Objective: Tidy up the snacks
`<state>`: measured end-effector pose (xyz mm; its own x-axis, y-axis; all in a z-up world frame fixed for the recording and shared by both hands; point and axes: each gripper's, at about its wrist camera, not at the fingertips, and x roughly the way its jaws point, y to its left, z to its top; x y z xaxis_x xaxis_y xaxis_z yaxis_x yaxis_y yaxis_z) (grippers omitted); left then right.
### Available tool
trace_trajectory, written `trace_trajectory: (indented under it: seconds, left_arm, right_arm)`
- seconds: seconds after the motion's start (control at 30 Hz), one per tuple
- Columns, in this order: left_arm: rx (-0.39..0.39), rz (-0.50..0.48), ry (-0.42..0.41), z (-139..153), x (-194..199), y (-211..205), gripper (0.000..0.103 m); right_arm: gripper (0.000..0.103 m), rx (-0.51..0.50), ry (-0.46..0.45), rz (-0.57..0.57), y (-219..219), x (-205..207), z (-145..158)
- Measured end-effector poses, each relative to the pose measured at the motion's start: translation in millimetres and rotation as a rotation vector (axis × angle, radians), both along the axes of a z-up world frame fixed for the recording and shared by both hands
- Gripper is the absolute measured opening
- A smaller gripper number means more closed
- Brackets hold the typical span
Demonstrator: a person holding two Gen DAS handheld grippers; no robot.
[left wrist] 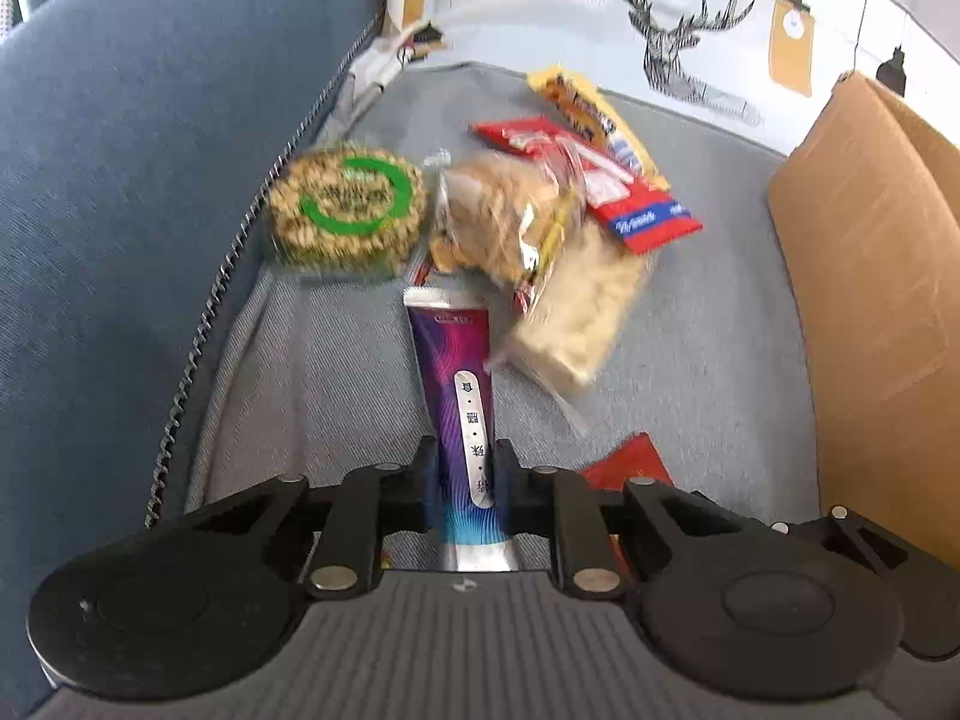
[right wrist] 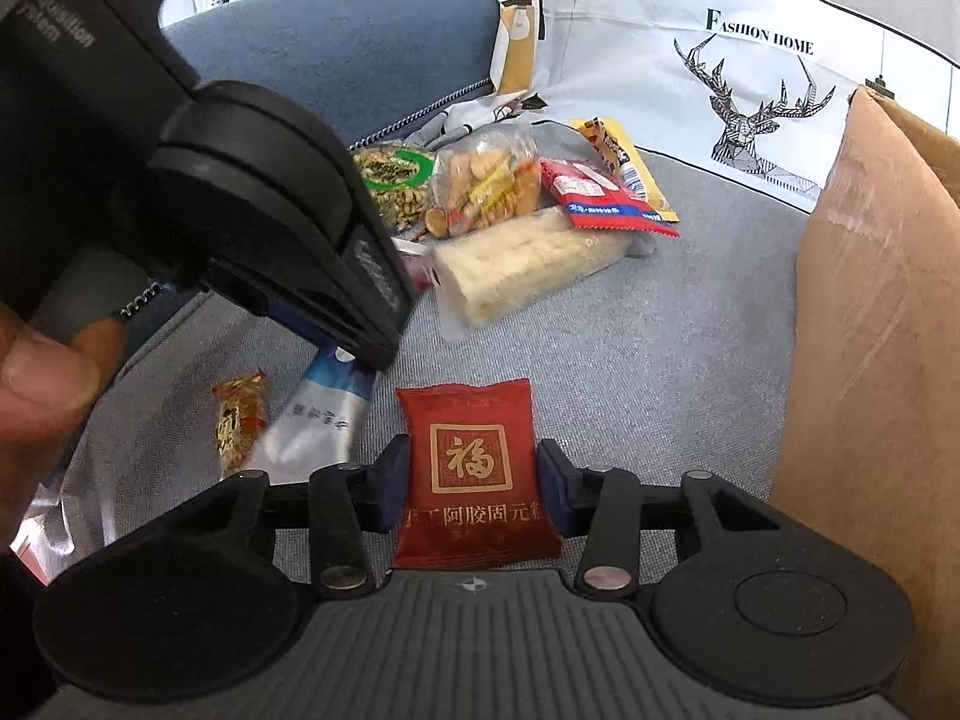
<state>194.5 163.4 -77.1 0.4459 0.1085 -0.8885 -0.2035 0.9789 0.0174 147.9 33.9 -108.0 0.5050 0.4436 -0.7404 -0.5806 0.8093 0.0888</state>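
Observation:
My left gripper (left wrist: 465, 468) is shut on a purple and blue tube-shaped packet (left wrist: 459, 396), held over the grey sofa seat (left wrist: 330, 372). My right gripper (right wrist: 474, 474) is shut on a red packet with gold characters (right wrist: 471, 468). The left gripper's body (right wrist: 240, 192) fills the upper left of the right wrist view, with the packet's white end (right wrist: 318, 420) below it. A pile of snacks lies ahead: a round green-labelled nut cake (left wrist: 345, 210), a clear bag of biscuits (left wrist: 510, 216), a pale cracker pack (left wrist: 582, 312), a red and blue packet (left wrist: 606, 180) and a yellow packet (left wrist: 591, 108).
A cardboard box (left wrist: 870, 300) stands at the right, also in the right wrist view (right wrist: 882, 330). A deer-print cushion (right wrist: 750, 90) leans at the back. The blue sofa arm (left wrist: 120, 180) rises on the left. A small gold-wrapped snack (right wrist: 240, 420) lies on the seat.

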Motion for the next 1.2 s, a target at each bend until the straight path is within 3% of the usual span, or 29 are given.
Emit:
trace_trajectory:
  seconds: [0.23, 0.47, 0.77, 1.0, 1.2]
  left_arm:
    - [0.034, 0.017, -0.091, 18.1, -4.8, -0.2, 0.013]
    - [0.028, 0.041, -0.162, 30.5, -9.0, 4.3, 0.008]
    - [0.019, 0.038, -0.280, 54.7, -19.9, 4.3, 0.007]
    - [0.008, 0.038, -0.367, 78.5, -35.1, 5.2, 0.007]
    - [-0.025, 0.044, -0.418, 96.1, -43.0, 0.5, 0.007]
  right_arm:
    - [0.045, 0.066, -0.068, -0.040, -7.0, -1.1, 12.0]
    - [0.045, 0.061, -0.064, -0.030, -6.0, -0.4, 10.3]
    - [0.045, 0.054, -0.140, -0.007, -5.1, -12.7, 20.4]
    - [0.045, 0.075, -0.208, -0.012, -9.0, -24.5, 49.4]
    - [0.045, 0.093, -0.325, 0.000, -22.3, -39.7, 85.7]
